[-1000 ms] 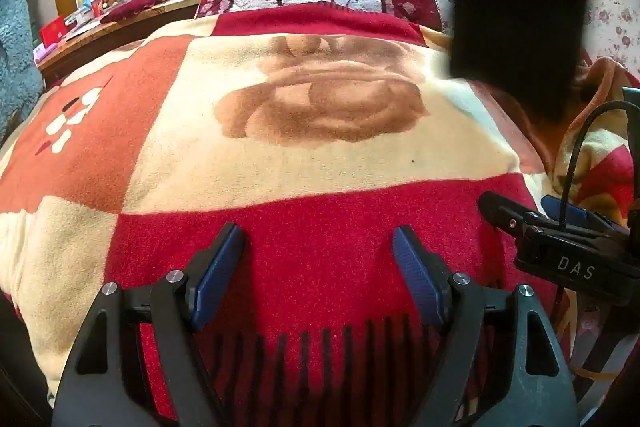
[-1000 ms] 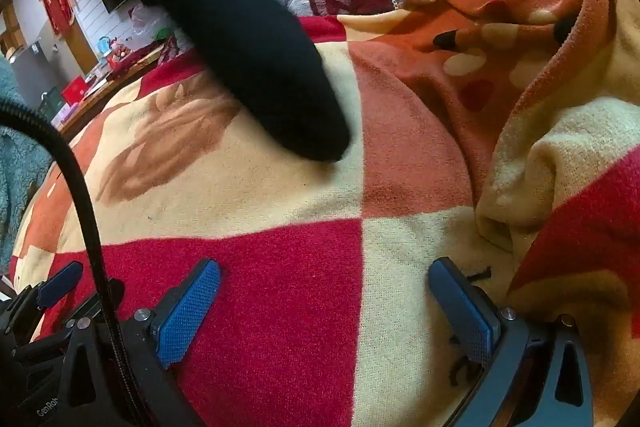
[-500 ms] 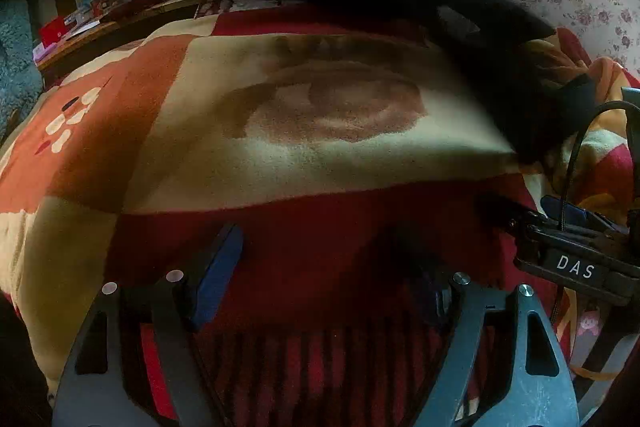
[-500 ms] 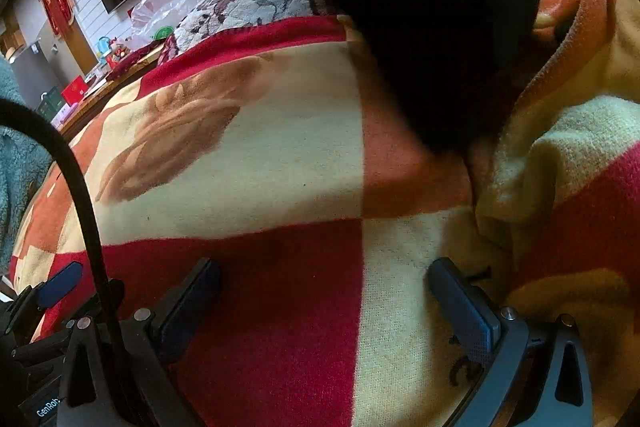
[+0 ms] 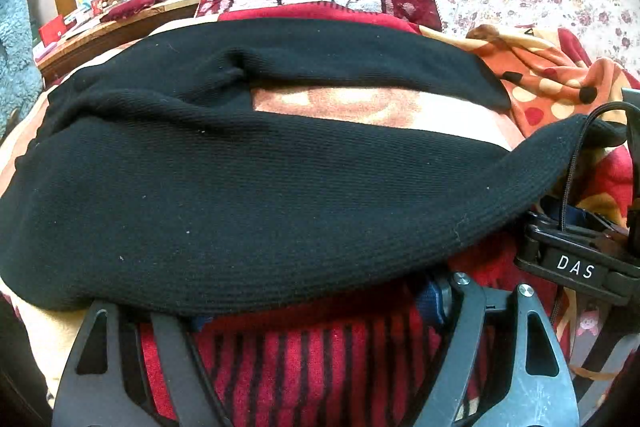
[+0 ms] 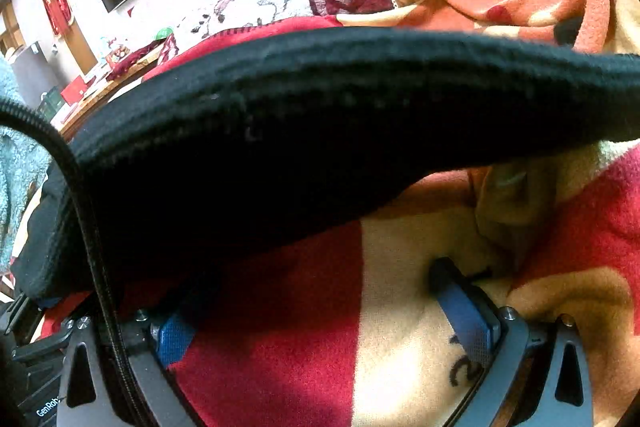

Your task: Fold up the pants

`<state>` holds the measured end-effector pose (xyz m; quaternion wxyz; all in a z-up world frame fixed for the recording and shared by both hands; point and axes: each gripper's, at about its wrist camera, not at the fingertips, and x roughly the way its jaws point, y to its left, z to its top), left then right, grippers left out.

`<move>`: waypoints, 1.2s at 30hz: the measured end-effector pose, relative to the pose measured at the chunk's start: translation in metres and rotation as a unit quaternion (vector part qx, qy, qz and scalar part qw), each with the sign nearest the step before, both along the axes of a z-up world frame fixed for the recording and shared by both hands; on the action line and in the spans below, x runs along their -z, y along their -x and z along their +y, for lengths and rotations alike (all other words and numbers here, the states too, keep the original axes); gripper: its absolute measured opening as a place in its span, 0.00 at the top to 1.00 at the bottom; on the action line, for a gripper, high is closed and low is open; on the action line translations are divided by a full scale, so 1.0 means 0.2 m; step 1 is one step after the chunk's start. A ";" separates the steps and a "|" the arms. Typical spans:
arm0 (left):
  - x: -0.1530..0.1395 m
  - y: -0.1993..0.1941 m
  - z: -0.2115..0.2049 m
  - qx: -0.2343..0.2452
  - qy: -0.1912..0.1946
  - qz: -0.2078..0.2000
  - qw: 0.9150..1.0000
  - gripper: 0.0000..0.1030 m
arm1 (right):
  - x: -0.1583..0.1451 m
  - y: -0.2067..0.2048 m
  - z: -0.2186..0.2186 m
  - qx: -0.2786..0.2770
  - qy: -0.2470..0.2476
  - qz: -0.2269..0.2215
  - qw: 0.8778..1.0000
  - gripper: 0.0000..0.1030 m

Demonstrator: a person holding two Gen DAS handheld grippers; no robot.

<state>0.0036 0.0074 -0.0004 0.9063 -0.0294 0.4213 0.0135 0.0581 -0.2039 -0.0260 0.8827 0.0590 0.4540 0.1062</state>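
The bed (image 5: 280,367), under its red, cream and orange blanket (image 6: 400,287), filled both of my views, and the black knit pants (image 5: 248,195) lay across it from side to side, one leg nearer me and the other farther back, with a strip of blanket showing between them. I judged the folding not yet begun, since neither tool had hold of the cloth. The near edge of the pants draped over the tips of my left hand-held gripper (image 5: 316,307), whose jaws stood apart on both sides of the red striped hem; the cloth covered the left fingertip entirely. My right hand-held gripper (image 6: 320,319) was spread wide as well, both blue pads bare over the blanket, the pants' ribbed edge hanging just ahead of them and over the left pad. The main risk, as I read it, was closing on blanket along with the knit, because both are soft and lie touching. A second risk was the black cable (image 6: 92,227) crossing my right view, which could snag the fabric. The bunched fold near the crotch (image 5: 236,67) might also be pressed into a crooked crease.
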 end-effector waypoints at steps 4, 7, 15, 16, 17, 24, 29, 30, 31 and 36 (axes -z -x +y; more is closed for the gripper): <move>0.00 0.00 0.00 0.000 -0.002 0.000 1.000 0.24 | 0.00 -0.01 0.00 0.000 0.000 0.000 1.000 0.00; -0.01 0.00 -0.03 0.000 -0.001 0.000 1.000 0.24 | 0.00 -0.01 0.00 0.001 0.000 -0.001 1.000 0.00; -0.02 -0.01 -0.04 0.014 -0.019 0.016 1.000 0.23 | -0.02 -0.02 0.05 0.003 0.003 0.008 1.000 0.00; -0.03 0.00 -0.04 0.022 -0.018 0.020 0.999 0.23 | -0.02 -0.02 0.05 0.005 0.004 0.013 1.000 0.00; -0.04 0.01 -0.04 0.026 -0.022 0.028 0.999 0.23 | -0.03 -0.03 0.05 0.003 0.007 0.022 1.000 0.00; -0.22 0.13 -0.01 0.025 -0.022 0.021 0.999 0.23 | -0.19 0.07 0.07 -0.041 -0.018 0.056 0.997 0.16; -0.35 0.19 0.07 -0.002 -0.008 0.000 1.000 0.23 | -0.40 0.21 0.10 -0.071 -0.048 -0.002 0.996 0.16; -0.38 0.21 0.09 -0.009 -0.013 -0.011 1.000 0.23 | -0.41 0.23 0.09 -0.074 -0.050 -0.007 0.996 0.16; -0.41 0.22 0.10 -0.012 -0.013 -0.016 1.000 0.23 | -0.44 0.23 0.10 -0.077 -0.050 -0.016 0.996 0.16; -0.45 0.24 0.15 -0.019 0.001 -0.014 1.000 0.23 | -0.54 0.25 0.12 -0.078 -0.051 -0.045 0.995 0.16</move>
